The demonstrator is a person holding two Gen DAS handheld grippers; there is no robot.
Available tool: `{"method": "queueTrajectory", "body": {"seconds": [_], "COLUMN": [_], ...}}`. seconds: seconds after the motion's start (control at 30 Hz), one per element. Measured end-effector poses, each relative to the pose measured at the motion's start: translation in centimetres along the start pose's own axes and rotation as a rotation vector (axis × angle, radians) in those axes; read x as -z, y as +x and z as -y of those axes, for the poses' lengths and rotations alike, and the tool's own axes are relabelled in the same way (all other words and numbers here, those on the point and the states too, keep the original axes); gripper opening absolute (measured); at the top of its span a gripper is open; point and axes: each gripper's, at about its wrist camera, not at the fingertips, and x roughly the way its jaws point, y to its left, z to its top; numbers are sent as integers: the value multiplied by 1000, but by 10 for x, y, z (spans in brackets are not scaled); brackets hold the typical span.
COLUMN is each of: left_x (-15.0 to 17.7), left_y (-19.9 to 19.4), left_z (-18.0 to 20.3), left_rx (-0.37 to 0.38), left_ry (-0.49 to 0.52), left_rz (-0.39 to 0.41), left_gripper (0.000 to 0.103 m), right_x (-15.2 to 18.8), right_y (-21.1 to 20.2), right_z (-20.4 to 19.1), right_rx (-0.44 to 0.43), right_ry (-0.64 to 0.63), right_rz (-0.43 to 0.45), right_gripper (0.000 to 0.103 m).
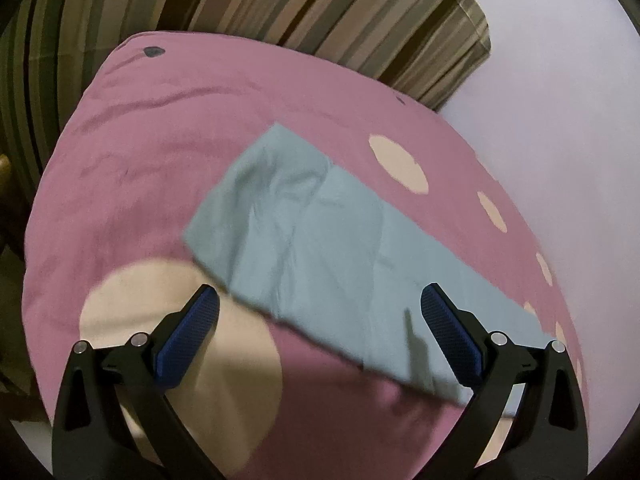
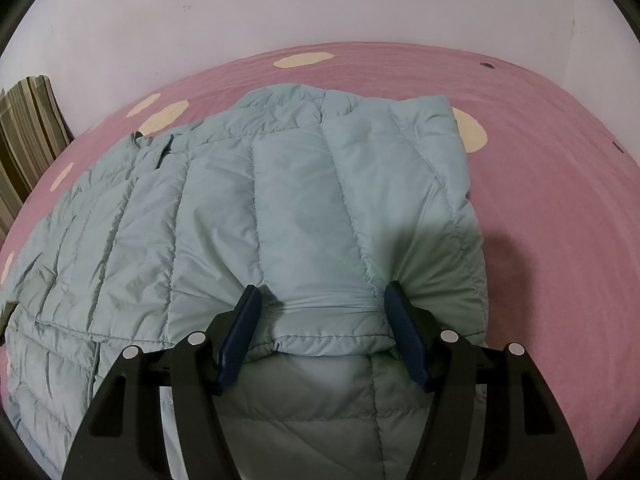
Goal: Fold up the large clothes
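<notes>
A pale blue quilted puffer jacket (image 2: 280, 200) lies spread on a pink bed sheet (image 2: 560, 220) with cream dots. My right gripper (image 2: 323, 290) is shut on a thick folded edge of the jacket near me. Both blue pads press into the padding, which puckers around them. In the left wrist view a long, flat pale blue strip of the garment (image 1: 320, 220) lies slantwise on the sheet (image 1: 160, 140). My left gripper (image 1: 320, 292) hovers over the near part of this strip, open wide with nothing between its pads. The picture is slightly blurred.
A striped pillow (image 1: 320, 8) lies at the head of the bed and shows at the left edge in the right wrist view (image 2: 28, 132). A pale wall (image 2: 280, 8) runs along the bed's far side. Bare sheet lies to the right of the jacket.
</notes>
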Motion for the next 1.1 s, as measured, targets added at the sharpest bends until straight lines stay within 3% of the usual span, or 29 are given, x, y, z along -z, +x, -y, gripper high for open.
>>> {"method": "queueTrajectory", "body": {"seconds": [0.13, 0.2, 0.27, 0.37, 0.5, 0.73, 0.9, 1.1], "left_x": [-13, -19, -22, -24, -21, 10, 66, 165], "left_y": [8, 9, 11, 11, 0, -34, -54, -79], "left_z": [-11, -14, -16, -9, 25, 144, 238, 341], "left_rx": [-42, -50, -32, -26, -15, 181, 342, 494], "left_ry": [-38, -45, -32, 16, 118, 336, 484, 687], "left_rz": [22, 32, 19, 13, 57, 90, 35, -43], "left_gripper": [78, 61, 35, 13, 11, 10, 9, 9], "right_x": [0, 0, 0, 0, 0, -1, 0, 1], "right_y": [0, 0, 0, 0, 0, -1, -3, -4], "right_z": [0, 0, 0, 0, 0, 5, 7, 8], "right_rx": [0, 0, -1, -1, -4, -18, -29, -43], "right_ry": [-1, -1, 0, 0, 0, 14, 30, 47], "right_rz": [0, 0, 0, 1, 2, 7, 12, 15], "right_gripper": [64, 64, 64, 64, 64, 64, 64, 64]}}
